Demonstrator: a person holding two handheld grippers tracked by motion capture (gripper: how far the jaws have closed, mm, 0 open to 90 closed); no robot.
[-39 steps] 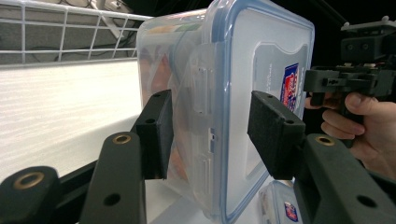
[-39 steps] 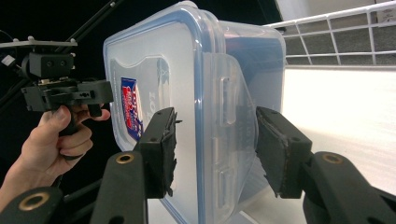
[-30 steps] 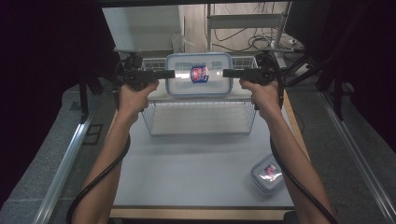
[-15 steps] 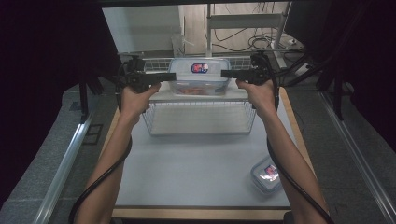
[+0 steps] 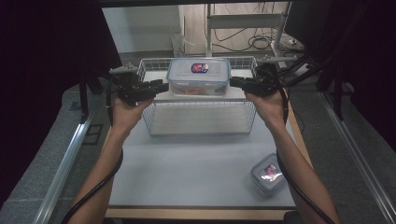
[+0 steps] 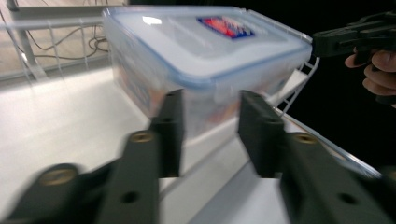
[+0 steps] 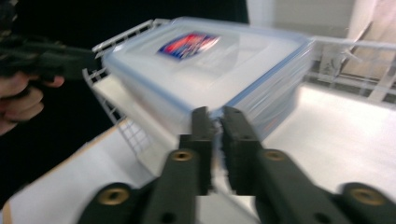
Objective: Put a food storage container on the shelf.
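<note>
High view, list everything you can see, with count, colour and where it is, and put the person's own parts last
Large food container: one, clear with blue-trimmed lid, in the wire basket, far side.
Wire basket: one, white, middle of the table.
Small food container: one, clear, labelled lid, near right of the table.
Table: one, pale grey top.
Left gripper: one, black, left of the large container, jaws apart.
Right gripper: one, black, right of it, jaws nearly closed.

Open table (image 5: 196,163) before wire basket (image 5: 201,122); small container (image 5: 268,173) at right
</note>
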